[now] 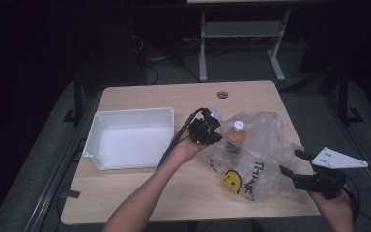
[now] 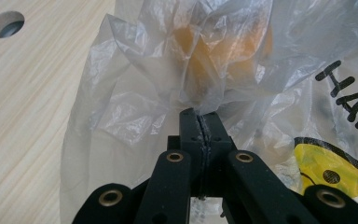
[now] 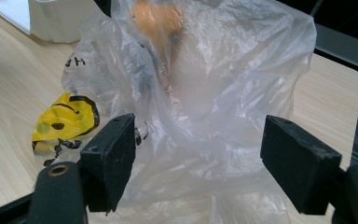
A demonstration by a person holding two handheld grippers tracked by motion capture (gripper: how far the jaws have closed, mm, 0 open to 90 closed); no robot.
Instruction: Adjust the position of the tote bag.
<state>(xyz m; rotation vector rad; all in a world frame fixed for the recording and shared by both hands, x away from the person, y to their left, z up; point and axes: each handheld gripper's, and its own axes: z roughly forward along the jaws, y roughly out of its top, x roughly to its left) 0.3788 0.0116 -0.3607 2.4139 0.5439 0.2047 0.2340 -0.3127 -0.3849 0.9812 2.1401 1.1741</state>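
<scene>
A clear plastic bag [image 1: 263, 140] with a yellow smiley face [image 1: 232, 180] and black lettering lies on the wooden table [image 1: 140, 193]. Inside it stands a bottle of orange liquid [image 1: 235, 137] with a white cap. My left gripper [image 1: 217, 134] is shut on the bag's left edge; in the left gripper view the film [image 2: 140, 107] is pinched between the closed jaws of that gripper [image 2: 199, 115], with the orange bottle [image 2: 223, 46] behind. My right gripper [image 1: 292, 163] stands open at the bag's right side. In the right gripper view the crumpled bag [image 3: 214, 84] lies between and beyond the spread jaws of this gripper [image 3: 198, 154].
A white rectangular tray [image 1: 130, 112] sits on the left half of the table, close to my left hand. A round cable hole [image 1: 222, 94] is near the table's far edge. Dark floor and a desk frame [image 1: 203, 43] lie beyond.
</scene>
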